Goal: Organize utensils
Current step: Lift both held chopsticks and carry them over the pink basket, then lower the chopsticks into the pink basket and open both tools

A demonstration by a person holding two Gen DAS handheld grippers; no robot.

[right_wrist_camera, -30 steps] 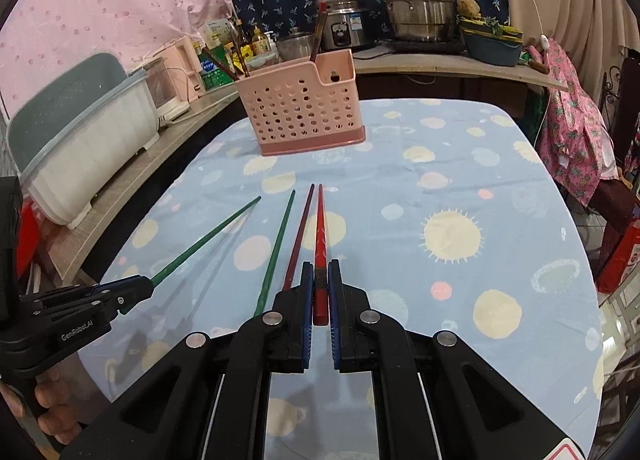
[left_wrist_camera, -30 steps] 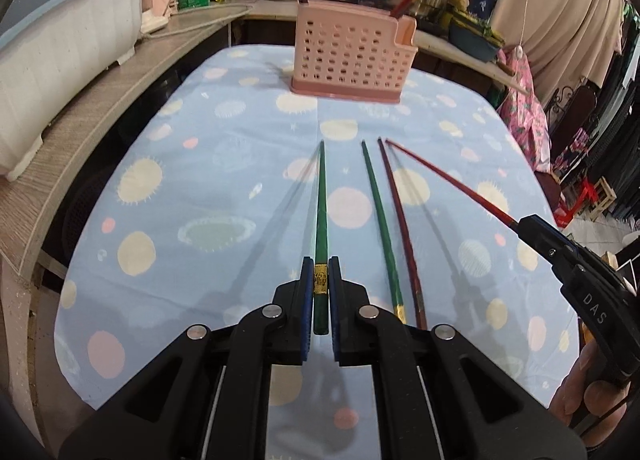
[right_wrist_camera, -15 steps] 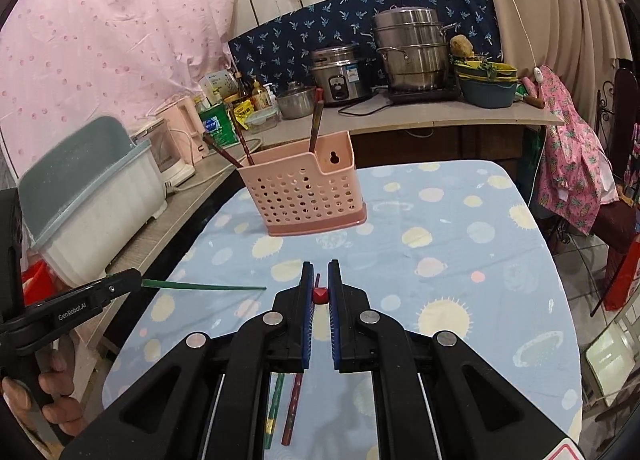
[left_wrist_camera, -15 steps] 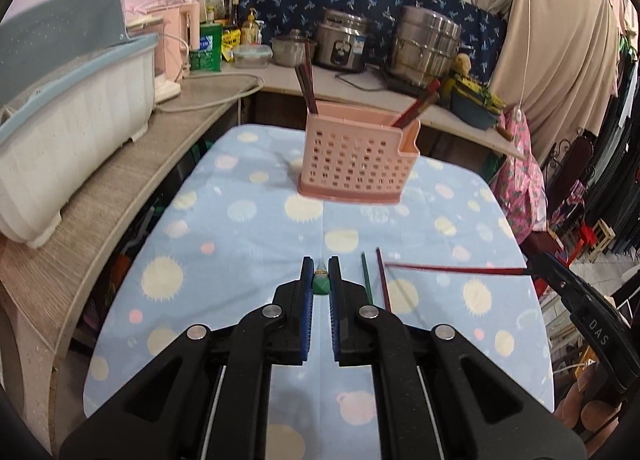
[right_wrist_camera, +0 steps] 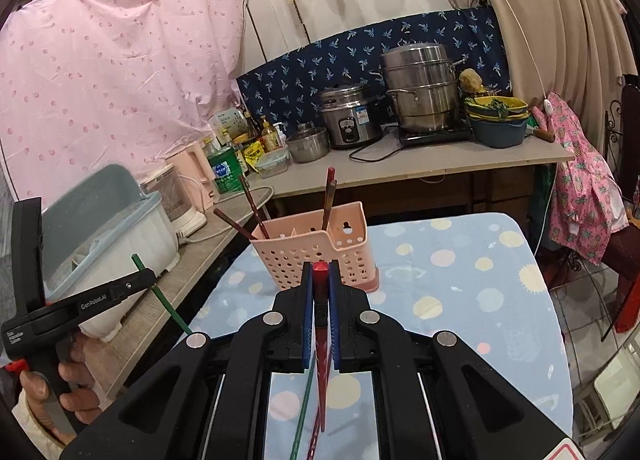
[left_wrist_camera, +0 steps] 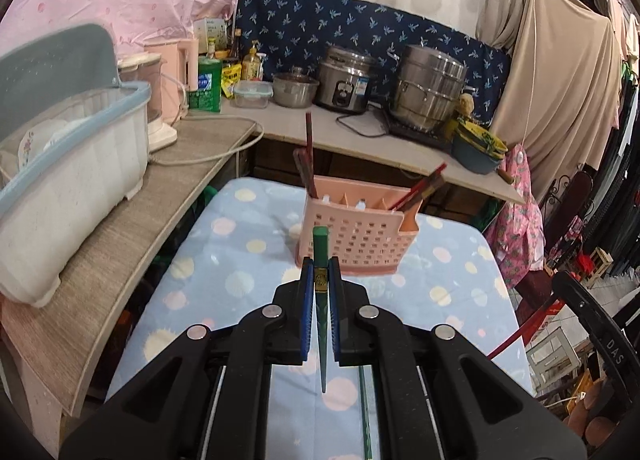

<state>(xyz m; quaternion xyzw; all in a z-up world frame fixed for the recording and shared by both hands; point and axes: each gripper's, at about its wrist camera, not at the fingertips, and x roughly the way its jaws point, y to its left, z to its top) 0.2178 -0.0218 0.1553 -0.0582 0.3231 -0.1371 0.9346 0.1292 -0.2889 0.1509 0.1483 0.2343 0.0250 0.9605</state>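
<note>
My left gripper (left_wrist_camera: 320, 272) is shut on a green chopstick (left_wrist_camera: 320, 244), held upright with its tip hanging down above the table. My right gripper (right_wrist_camera: 320, 276) is shut on a red chopstick (right_wrist_camera: 320, 270), also upright. The pink perforated utensil basket (left_wrist_camera: 360, 238) stands at the far end of the table, also in the right wrist view (right_wrist_camera: 316, 252), with several dark and red chopsticks (right_wrist_camera: 329, 195) in it. A second green chopstick (left_wrist_camera: 365, 416) and a second red one (right_wrist_camera: 316, 430) lie on the blue spotted tablecloth (left_wrist_camera: 224, 260). The left gripper shows in the right wrist view (right_wrist_camera: 136, 284).
A white and blue dish-drainer bin (left_wrist_camera: 68, 163) sits on the wooden counter (left_wrist_camera: 132, 219) at the left. A rice cooker (left_wrist_camera: 346, 79), steamer pot (left_wrist_camera: 430, 93), bottles and bowls stand on the back counter. The table edge drops off at the right (right_wrist_camera: 560, 324).
Both grippers have lifted their chopsticks off the table and swung them from lying flat to upright, rising well above the cloth. The two other chopsticks stay on the table.
</note>
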